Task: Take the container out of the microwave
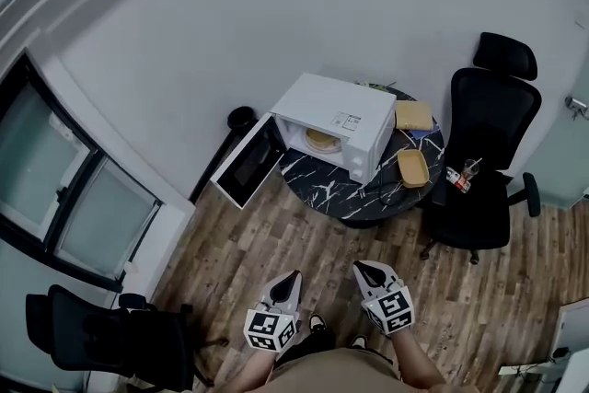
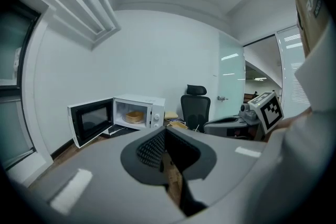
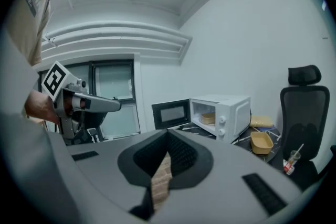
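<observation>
The microwave (image 1: 342, 112) sits on a round dark counter (image 1: 342, 190) just above the middle of the head view. Its door (image 1: 247, 164) is swung wide to the left, and the tan round container (image 1: 321, 139) lies inside the cavity, untouched. The left gripper (image 1: 291, 277) and the right gripper (image 1: 365, 270) hang at the bottom centre of that view, well apart from the counter. Each has its jaws brought together at the tips with nothing between them. The task looks barely begun. The likely trouble lies in the approach: the open door juts out beyond the counter edge, and a gripper coming in from the left could knock it. The jaws must part before entering the cavity, where room looks tight. The container seems shallow, so a pinch on one rim might tip it on the way out. A similar tan tray (image 1: 412, 167) lies to the right of the microwave and could be mistaken for the target.
</observation>
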`<move>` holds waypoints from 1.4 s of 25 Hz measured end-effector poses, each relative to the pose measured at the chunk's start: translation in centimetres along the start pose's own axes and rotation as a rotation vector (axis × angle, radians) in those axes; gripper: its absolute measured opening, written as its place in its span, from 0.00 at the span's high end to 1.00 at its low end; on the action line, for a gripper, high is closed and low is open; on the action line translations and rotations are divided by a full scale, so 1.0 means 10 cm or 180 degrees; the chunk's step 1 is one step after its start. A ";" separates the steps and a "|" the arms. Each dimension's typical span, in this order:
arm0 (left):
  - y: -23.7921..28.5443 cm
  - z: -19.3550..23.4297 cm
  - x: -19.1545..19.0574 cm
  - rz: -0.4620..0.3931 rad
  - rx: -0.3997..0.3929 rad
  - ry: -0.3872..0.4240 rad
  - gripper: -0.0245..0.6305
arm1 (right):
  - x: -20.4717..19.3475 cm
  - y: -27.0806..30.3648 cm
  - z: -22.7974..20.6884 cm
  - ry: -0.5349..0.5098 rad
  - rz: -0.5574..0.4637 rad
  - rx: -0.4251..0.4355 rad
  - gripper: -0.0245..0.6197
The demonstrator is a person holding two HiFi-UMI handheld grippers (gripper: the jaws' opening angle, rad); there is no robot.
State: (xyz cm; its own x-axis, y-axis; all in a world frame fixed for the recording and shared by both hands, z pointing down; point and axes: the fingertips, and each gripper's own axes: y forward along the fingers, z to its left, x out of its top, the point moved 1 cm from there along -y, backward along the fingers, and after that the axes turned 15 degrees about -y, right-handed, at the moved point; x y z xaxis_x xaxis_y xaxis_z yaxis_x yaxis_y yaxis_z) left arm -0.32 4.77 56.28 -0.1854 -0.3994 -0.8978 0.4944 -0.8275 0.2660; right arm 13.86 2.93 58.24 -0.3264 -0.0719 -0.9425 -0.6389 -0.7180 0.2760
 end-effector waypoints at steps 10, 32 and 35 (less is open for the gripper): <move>0.29 0.81 0.57 -0.0099 -0.0229 0.0172 0.96 | 0.44 0.73 -0.08 -0.0184 0.0061 -0.0285 0.95; 1.47 1.56 0.98 0.0090 -0.0145 0.0196 0.96 | 0.32 2.08 -0.87 -0.0104 0.0071 -0.0121 0.95; 1.75 1.58 1.18 0.0037 -0.0079 0.0225 0.96 | 0.37 2.28 -1.10 -0.0166 0.0062 -0.0012 0.95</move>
State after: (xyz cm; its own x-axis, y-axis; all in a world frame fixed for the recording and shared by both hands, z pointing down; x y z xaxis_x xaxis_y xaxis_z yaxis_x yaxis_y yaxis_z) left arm -7.31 -20.66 55.93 -0.1196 -0.3792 -0.9175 0.5171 -0.8127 0.2685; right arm 5.72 -21.31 59.03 -0.3748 -0.0497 -0.9258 -0.6296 -0.7194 0.2935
